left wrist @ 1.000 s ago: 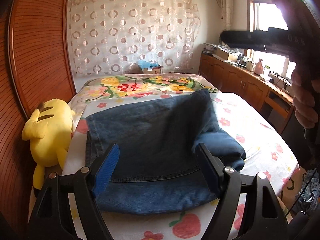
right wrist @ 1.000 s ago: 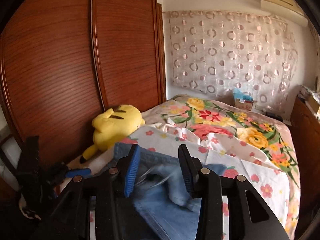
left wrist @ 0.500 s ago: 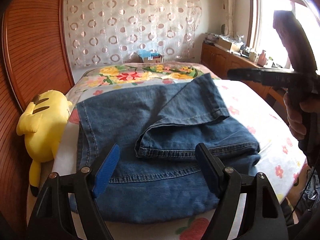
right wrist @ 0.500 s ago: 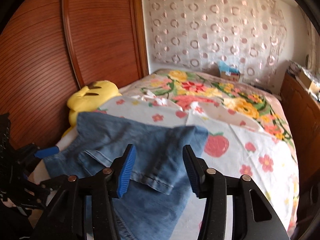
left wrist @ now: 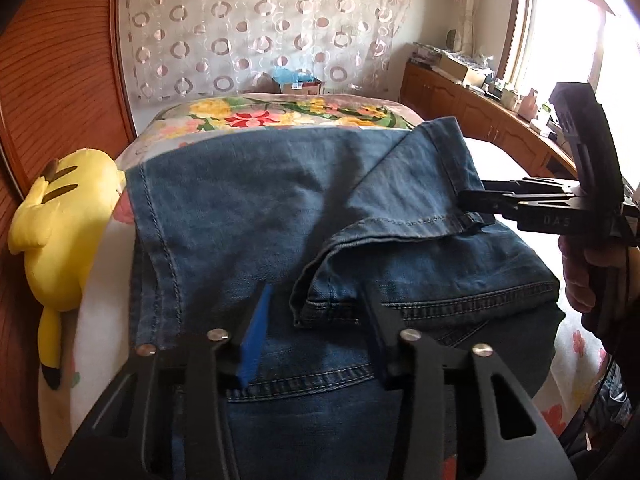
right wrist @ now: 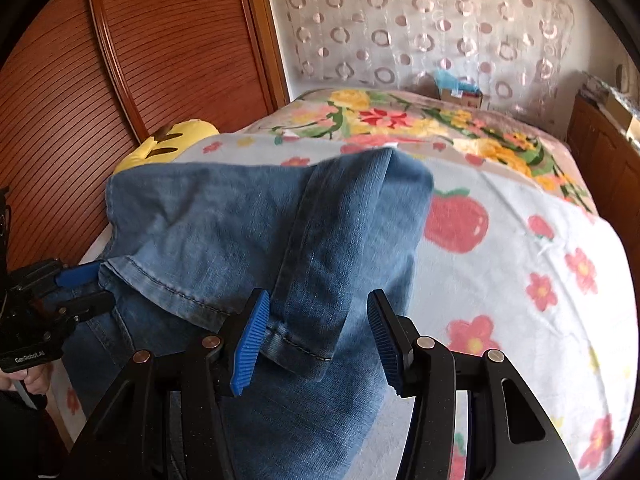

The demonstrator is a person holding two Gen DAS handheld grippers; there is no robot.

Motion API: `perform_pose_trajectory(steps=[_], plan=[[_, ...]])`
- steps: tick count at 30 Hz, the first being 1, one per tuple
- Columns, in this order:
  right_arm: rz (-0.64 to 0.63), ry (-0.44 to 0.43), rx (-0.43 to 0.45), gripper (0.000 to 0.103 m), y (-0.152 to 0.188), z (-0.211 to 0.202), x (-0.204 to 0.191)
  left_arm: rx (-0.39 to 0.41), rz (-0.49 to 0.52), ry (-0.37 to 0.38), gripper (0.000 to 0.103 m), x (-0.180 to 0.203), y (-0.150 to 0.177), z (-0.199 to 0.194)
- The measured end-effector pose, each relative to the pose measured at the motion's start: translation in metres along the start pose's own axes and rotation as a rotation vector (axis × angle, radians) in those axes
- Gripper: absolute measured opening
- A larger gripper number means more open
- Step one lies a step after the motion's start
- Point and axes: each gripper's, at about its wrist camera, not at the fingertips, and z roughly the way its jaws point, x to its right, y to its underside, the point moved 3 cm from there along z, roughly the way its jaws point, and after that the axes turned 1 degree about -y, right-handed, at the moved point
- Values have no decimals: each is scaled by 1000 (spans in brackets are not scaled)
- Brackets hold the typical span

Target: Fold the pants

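Jeans [left wrist: 256, 216] lay spread across the near end of the bed [right wrist: 520, 240], on the white sheet printed with flowers and a strawberry, waistband toward me and the leg ends doubled back on top. From my left tongs' camera the turned-back hem ran from about two o'clock down toward five, its loose corner [left wrist: 320, 292] sagging near six, right between my left tongs [left wrist: 316, 336]. Those jaws were closing with that hem corner in the gap; the pads did not look pressed on the denim yet, so I would not call it a grip. I had brought them in low and slanted so one finger could slide under the hem, I think.

My right tongs [right wrist: 316, 340] stood about half open, the blue pads [right wrist: 250, 344] either side of the other hem corner [right wrist: 300, 344] at six o'clock in that view. The left pad sat just beside the cloth, perhaps brushing it; the right pad was clear of it. Both corners mattered, I judged, because pulling one alone would skew the fold.

At nine o'clock a yellow plush toy [left wrist: 52, 224] leaned against the wooden wardrobe [right wrist: 160, 60], touching the sheet's edge but apart from the jeans. The fold looked part done, with the top layer lying crooked and needing to be squared.
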Motion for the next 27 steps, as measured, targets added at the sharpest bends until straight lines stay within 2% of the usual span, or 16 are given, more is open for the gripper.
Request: perform_pose_trajectory(steps=[1,2,3,6,8,20,24,25,27], plan=[[2,-8,1,53,0,-1,-2,1,3,4,38,2,1,0],[3,-21,5,47,-1,-3,-4,3,9,10,34,4,1,0],[2,-46,9,28,-3,-6,-8,7,13,9,28,6,1,-1],[-26,-47,34,4,-11,-20,-14,24,29,5,15,12,-1,-8],[-31,-56,64,4,-19,-33,-16,42,36,9,10,16,-3,-16],[-93,-49,263,2,-101,-140,-54,241,73,53,8,37,-24,-116],[-144,-71,288,2,-130,-159,-86,282,60,55,8,29,-19,-145],[-160,-77,287,2,-122,-163,-90,288,56,51,8,26,-16,-150],[-203,-87,273,2,-132,-157,-113,286,43,44,8,19,-10,-154]])
